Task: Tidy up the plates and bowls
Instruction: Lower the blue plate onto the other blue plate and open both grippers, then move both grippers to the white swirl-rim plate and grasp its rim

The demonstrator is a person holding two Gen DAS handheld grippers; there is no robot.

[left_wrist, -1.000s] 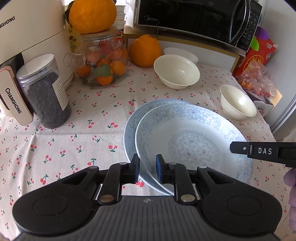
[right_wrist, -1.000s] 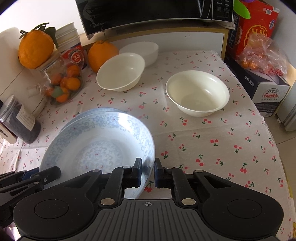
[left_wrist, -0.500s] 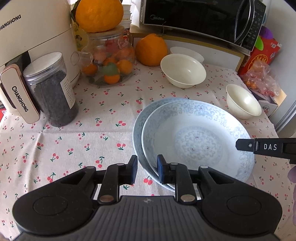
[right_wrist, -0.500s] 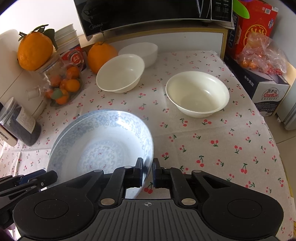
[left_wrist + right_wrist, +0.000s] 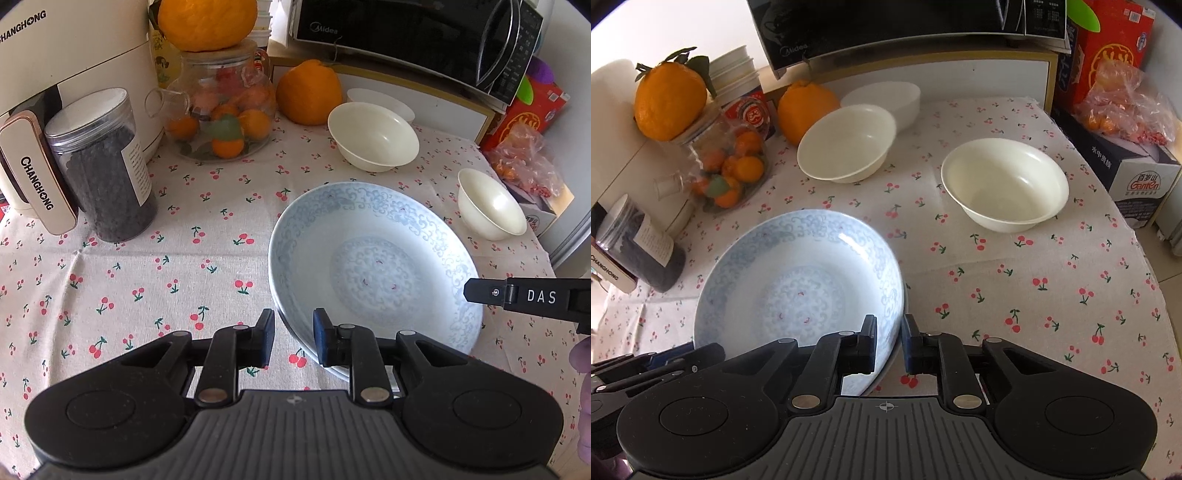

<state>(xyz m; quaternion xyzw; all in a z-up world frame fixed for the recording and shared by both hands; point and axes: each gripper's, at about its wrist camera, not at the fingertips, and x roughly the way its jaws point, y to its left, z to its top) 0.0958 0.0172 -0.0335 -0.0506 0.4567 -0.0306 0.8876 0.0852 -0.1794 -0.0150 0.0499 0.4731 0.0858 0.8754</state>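
Nearest to me, my left gripper [image 5: 293,338] has its jaws parted and straddles the near-left rim of the stacked blue-and-white patterned porcelain plates [image 5: 373,269], gripping nothing; my right gripper [image 5: 888,345] likewise stands parted around the plates' [image 5: 798,280] near-right rim, and I cannot tell whether its pads touch. Its finger, lettered "DAS", shows over the plates' right side in the left view. The stack sits near the front of the table under a cherry-print white tablecloth [image 5: 1034,295]. Beyond it, a cream bowl [image 5: 1004,184] stands toward the right edge and a second cream bowl [image 5: 847,142] farther back, with a white bowl [image 5: 886,98] behind that. At the left edge stand a clear jar of dark grains [image 5: 101,166] and a cream "CHANGHONG" appliance [image 5: 66,66]. At the back are a black "Midea" microwave [image 5: 417,33] and, at the right, a "Ganten" carton [image 5: 1126,173].
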